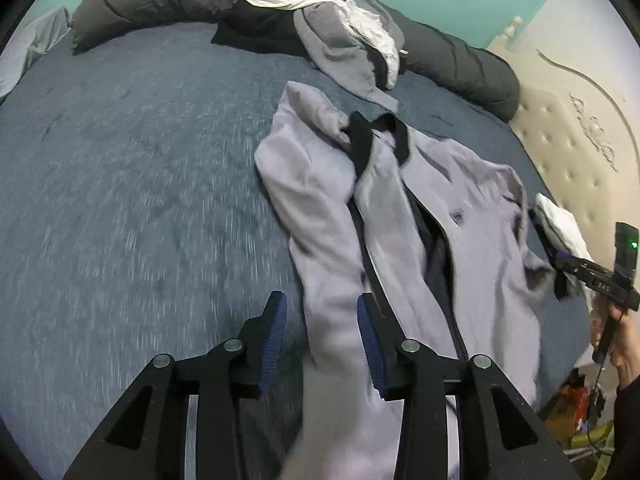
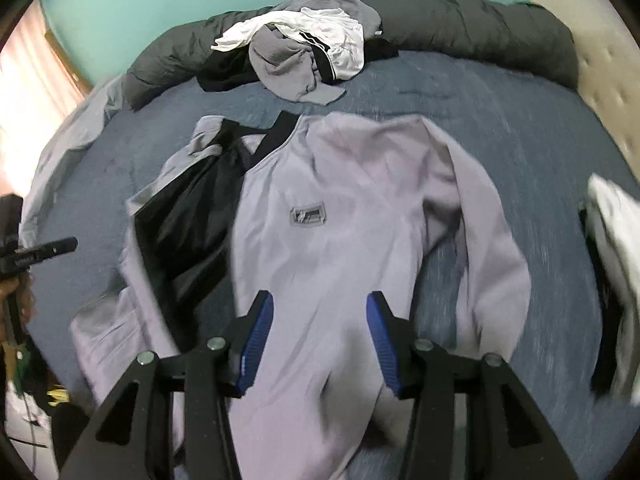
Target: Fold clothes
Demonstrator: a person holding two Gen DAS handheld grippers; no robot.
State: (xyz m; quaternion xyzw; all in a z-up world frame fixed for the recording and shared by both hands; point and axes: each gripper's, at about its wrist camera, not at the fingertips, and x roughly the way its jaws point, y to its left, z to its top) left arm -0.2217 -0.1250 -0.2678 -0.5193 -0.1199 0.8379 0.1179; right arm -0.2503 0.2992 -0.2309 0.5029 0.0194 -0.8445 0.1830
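A pale lilac zip jacket with a black collar and dark lining lies unzipped on the blue bed; in the right wrist view it lies front up with a small chest logo. My left gripper is open above the jacket's lower left front panel. My right gripper is open above the jacket's lower right front. Neither holds cloth. The right gripper also shows at the left wrist view's right edge, the left at the right wrist view's left edge.
A heap of grey, white and black clothes lies at the far side against a rolled dark duvet. A small stack of white and black garments sits to the right. A padded beige headboard bounds the bed.
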